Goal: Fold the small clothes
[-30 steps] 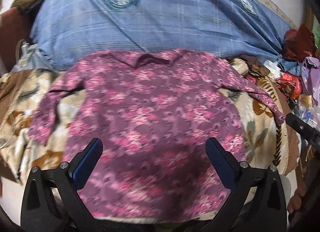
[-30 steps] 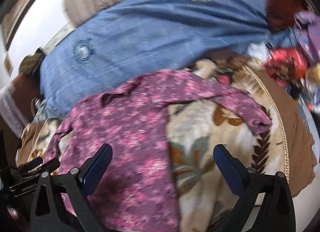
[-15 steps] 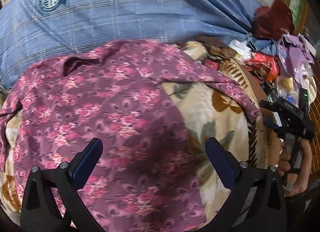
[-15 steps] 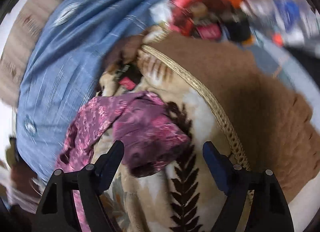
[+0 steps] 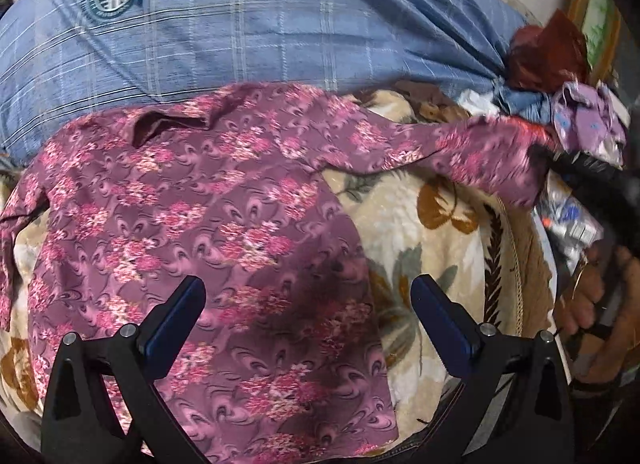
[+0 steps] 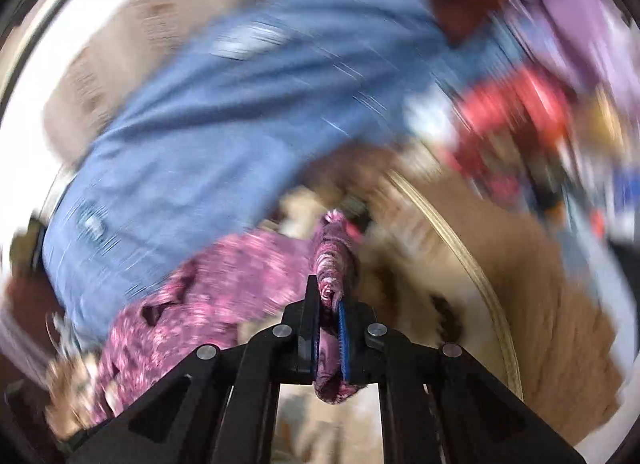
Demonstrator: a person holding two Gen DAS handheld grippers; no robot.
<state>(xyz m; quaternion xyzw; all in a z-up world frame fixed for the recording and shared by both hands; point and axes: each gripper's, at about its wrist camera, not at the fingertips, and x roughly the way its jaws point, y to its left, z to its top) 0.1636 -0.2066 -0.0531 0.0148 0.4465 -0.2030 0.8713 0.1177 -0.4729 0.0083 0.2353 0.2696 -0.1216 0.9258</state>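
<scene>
The floral shirt (image 5: pixel 208 232) is lying face down across the centre and left of the left wrist view, on the leaf-patterned blanket (image 5: pixel 404 216) of a bed, its collar (image 5: pixel 168 124) toward the upper left. Its right-hand sleeve (image 5: pixel 460 152) is stretching out to the right edge of that view, lifted off the blanket and blurred. In the right wrist view the sleeve's cuff (image 6: pixel 332 264) is bunching between the pads of the right gripper (image 6: pixel 329 328), whose jaws are closing down to nearly nothing on the cloth.

To do this fold well, the sleeve probably wants carrying across the shirt's back toward the lower centre of the left wrist view, kept low and taut so it lays flat rather than twisting. The pinch is taking a wad of cuff, not a clean edge, so letting go slowly may help the fabric spread. The left gripper (image 5: pixel 308 324) is hovering wide open over the shirt's hem at the bottom of its view, holding nothing; it could pin the body so the pull does not drag the whole garment sideways.

The shirt is thin, mauve with pink flower clusters, lightly rumpled. Beyond it, a blue checked pillow (image 5: pixel 248 24) is filling the top of the frame, and a heap of mixed clutter (image 5: pixel 560 96) is sitting at the upper right.
</scene>
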